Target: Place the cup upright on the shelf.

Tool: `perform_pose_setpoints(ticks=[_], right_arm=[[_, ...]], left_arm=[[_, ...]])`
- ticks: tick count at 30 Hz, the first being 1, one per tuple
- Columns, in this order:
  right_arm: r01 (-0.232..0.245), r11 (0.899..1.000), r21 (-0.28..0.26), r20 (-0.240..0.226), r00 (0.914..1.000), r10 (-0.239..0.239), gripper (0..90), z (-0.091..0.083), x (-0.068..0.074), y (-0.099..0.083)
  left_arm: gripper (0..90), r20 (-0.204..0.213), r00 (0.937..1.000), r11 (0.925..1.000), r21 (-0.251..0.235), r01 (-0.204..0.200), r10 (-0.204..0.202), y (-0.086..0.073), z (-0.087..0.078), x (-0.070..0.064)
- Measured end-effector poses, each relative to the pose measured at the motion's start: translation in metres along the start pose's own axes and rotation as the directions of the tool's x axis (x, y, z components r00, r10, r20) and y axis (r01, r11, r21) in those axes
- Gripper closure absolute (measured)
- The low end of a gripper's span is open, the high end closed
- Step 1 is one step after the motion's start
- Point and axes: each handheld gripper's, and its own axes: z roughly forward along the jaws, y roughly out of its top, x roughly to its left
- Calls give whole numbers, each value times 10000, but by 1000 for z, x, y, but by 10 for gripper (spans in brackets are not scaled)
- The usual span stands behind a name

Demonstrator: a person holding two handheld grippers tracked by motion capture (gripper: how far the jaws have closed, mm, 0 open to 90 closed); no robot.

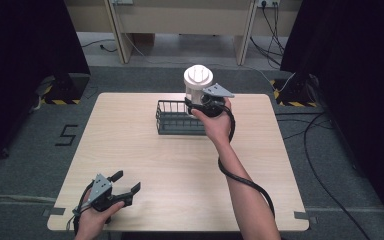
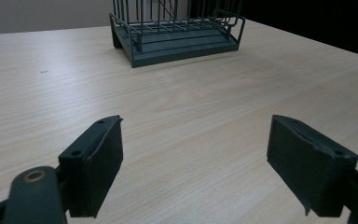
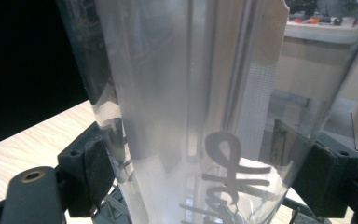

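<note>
You have one desk (image 1: 180, 165) in front of you, and on it one dark wire basket (image 1: 172, 117), sitting toward the far side of the desk. There is one clear plastic container with a white lid (image 1: 198, 82), held up just beside the basket on its right end. You are working with two hand-held grippers: the right hand-held gripper (image 1: 196, 105) is at the container beside the basket, its two jaws closed against the container's sides, and the left hand-held gripper (image 1: 126, 182) is well apart from the basket, at the near left corner, its two jaws spread with nothing between them.
</note>
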Motion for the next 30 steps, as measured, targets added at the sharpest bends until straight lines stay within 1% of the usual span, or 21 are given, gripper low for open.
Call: perform_pose_setpoints(ticks=[11, 12, 16, 18, 22, 30], right_arm=[[-181, 9997, 189, 99, 9998, 179, 184, 18, -2, -1], [-229, 9995, 212, 111, 9997, 227, 184, 21, -3, -1], [-251, 9994, 246, 138, 9996, 248, 184, 25, -3, -3], [-324, 9990, 304, 206, 9993, 318, 184, 30, -4, -5], [-443, 9984, 351, 242, 9988, 435, 184, 34, -5, -8], [-547, 9975, 437, 302, 9981, 534, 183, 44, -4, -12]], left_arm=[[180, 9, 10000, 10000, -5, 19, -19, 0, 0, 0], [180, 16, 10000, 10000, -10, 22, -22, 0, 0, 0], [180, 22, 10000, 10000, -26, 44, -43, 0, 0, 0], [180, 28, 10000, 10000, -27, 39, -39, 0, 0, 0], [180, 39, 10000, 10000, -18, 18, -18, 0, 0, 0], [181, 58, 10000, 10000, -37, 11, -11, 0, 0, 0]])
